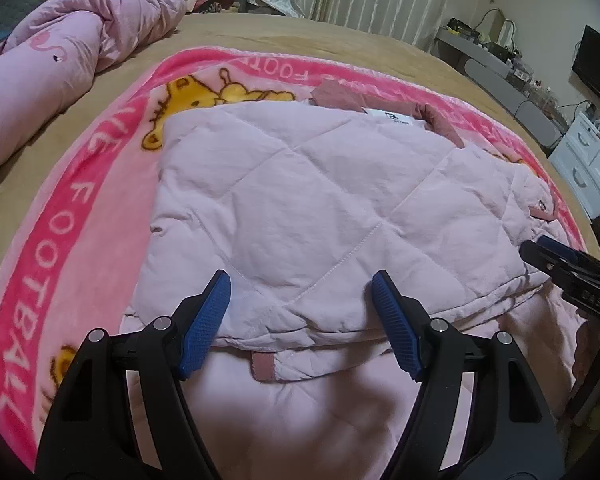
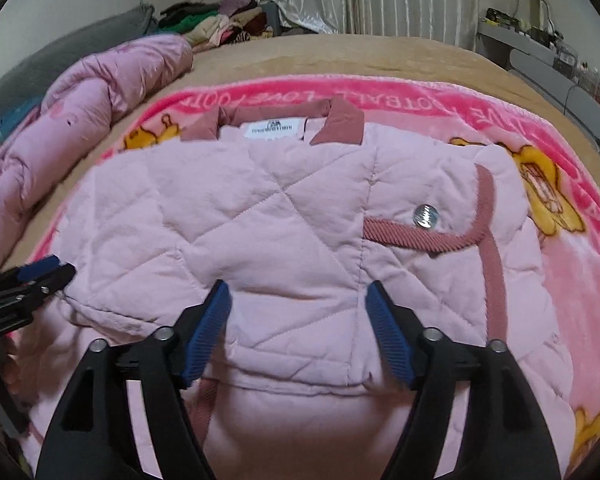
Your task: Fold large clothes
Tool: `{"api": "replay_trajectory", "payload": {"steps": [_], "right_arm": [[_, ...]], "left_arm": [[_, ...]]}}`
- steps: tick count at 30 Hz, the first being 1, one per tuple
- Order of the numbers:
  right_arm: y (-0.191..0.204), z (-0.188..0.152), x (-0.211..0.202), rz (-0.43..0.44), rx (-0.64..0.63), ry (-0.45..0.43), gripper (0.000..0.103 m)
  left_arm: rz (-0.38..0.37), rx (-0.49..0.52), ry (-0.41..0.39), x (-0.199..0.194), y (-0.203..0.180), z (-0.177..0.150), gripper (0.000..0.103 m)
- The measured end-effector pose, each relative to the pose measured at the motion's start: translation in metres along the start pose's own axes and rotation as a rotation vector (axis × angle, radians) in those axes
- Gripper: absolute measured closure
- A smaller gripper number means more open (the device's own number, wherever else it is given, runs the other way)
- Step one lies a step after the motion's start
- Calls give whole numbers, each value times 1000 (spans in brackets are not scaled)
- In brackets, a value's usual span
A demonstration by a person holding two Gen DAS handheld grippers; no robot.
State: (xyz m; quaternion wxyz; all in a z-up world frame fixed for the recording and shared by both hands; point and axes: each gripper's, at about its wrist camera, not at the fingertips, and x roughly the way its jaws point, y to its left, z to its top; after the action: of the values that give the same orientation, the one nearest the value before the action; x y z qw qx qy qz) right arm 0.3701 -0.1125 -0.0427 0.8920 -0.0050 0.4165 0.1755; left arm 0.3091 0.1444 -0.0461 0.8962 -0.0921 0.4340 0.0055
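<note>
Left wrist shows my left gripper (image 1: 300, 320) spread wide, my right gripper (image 2: 298, 328) likewise, over the jacket (image 2: 260, 220) on the blanket (image 1: 80, 200). Puffy, soft, light; I'd pinch its near hem.

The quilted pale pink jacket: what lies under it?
Under the quilted pale pink jacket lies a pink fleece cartoon blanket on a tan bedsheet. The blanket's middle print is covered.

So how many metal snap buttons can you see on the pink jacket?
1 for certain: a silver snap on the jacket's right side, beside the corduroy trim. Others may be hidden under folds.
</note>
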Motion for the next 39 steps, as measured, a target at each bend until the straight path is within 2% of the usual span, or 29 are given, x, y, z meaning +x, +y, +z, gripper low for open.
{"api": "replay_trajectory", "payload": {"steps": [4, 6, 11, 17, 39], "right_arm": [[-3, -6, -20, 7, 13, -36, 14], [-5, -8, -30, 13, 23, -57, 5], [-9, -11, -48, 40, 48, -83, 4], [-14, -17, -75, 57, 72, -134, 4], [-18, -32, -128, 66, 79, -186, 4]], "left_arm": [[-10, 1, 3, -5, -4, 1, 35], [-19, 1, 5, -9, -5, 2, 28], [-32, 21, -7, -24, -15, 4, 10], [-36, 39, -30, -41, -23, 8, 9], [-6, 48, -151, -117, -28, -1, 9]]}}
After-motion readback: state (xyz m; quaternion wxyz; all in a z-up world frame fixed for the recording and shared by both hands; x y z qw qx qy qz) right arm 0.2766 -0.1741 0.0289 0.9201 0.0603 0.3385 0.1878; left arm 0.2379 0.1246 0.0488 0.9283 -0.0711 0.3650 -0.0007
